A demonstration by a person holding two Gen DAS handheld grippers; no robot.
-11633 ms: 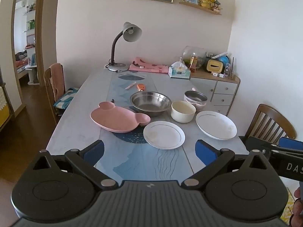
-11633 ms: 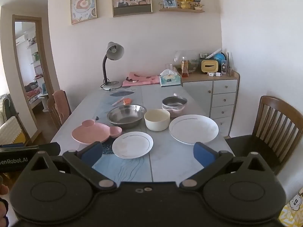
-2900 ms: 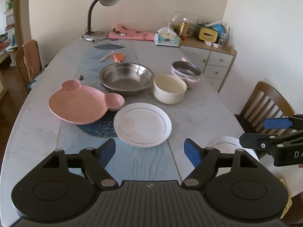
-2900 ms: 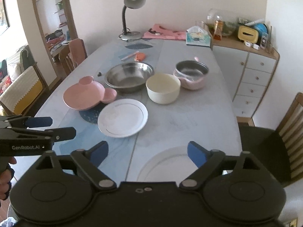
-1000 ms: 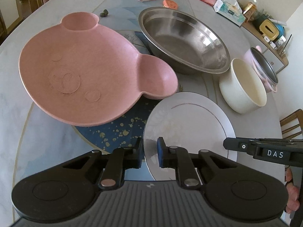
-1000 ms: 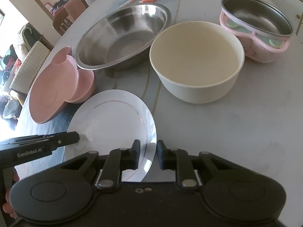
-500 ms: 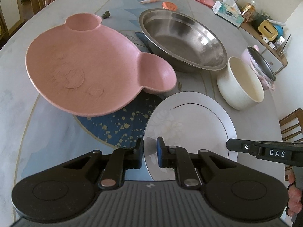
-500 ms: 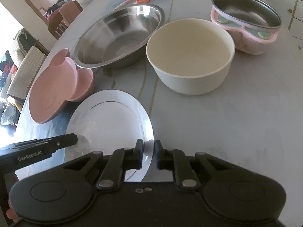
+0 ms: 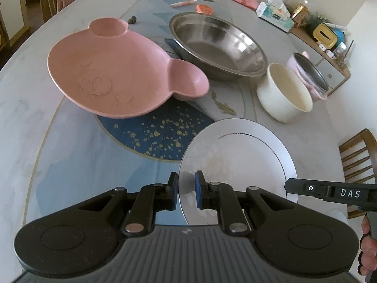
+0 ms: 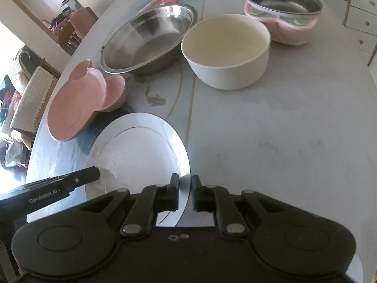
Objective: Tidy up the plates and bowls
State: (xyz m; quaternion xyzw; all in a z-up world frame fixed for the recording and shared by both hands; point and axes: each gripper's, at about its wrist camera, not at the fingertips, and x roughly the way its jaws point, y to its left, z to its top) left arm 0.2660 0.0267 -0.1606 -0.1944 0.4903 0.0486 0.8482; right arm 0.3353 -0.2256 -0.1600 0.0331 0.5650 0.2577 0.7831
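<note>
The tabletop (image 9: 28, 108) is filling both views, marble-grey with a blue patterned runner down the middle, and the dishes are sitting spread across it. Farthest back, the steel basin (image 9: 219, 49) is lying empty; the pink bear-shaped plate (image 9: 113, 75) is resting just to its left, one ear nearly touching the basin's wall. To the right the cream bowl (image 9: 285, 94) is standing upright, with the pink-rimmed steel bowl (image 9: 311, 75) close behind it.

Now the action: the white plate (image 9: 238, 162) is sitting nearest the cameras, below the cream bowl, and both tools are biting on it. The left hand-held gripper (image 9: 186, 189) is pinching the plate's near-left rim between its blue pads. The right hand-held gripper (image 10: 185, 193) is clamping the opposite edge, its jaws having just been closing in, with the rim plainly between them.

So the step in hand looks like a two-handed pickup of this plate, and it seems to be hanging slightly tilted over the blue mat rather than lying flat, though that is hard to judge.

Next move, as I read it: keeping both grips level and carrying the plate to wherever the plates are stacking, clearing the cream bowl and the bear plate's ear.
</note>
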